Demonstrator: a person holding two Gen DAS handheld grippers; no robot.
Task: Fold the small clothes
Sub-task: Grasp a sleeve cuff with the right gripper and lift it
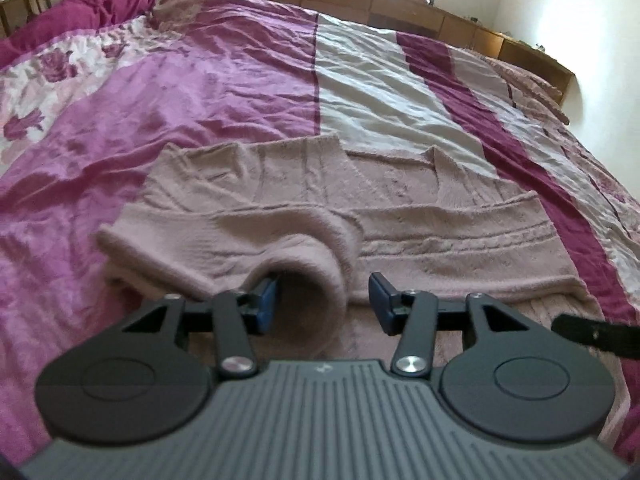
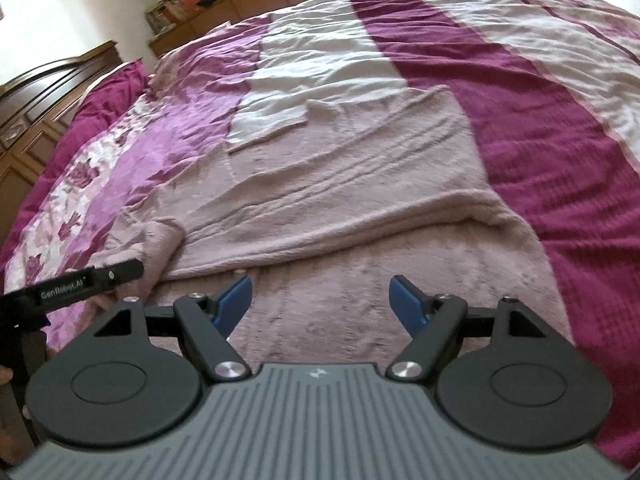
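Release step: left claw point(image 1: 324, 300) half-open around fuzzy mauve knitted sweater's point(image 1: 400, 200) folded sleeve; right claw point(image 2: 320, 304) wide, empty; next, regrip hem.

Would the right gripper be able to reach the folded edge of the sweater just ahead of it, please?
Probably yes: the right gripper is open over the sweater, and nothing lies between its fingers and the folded edge.
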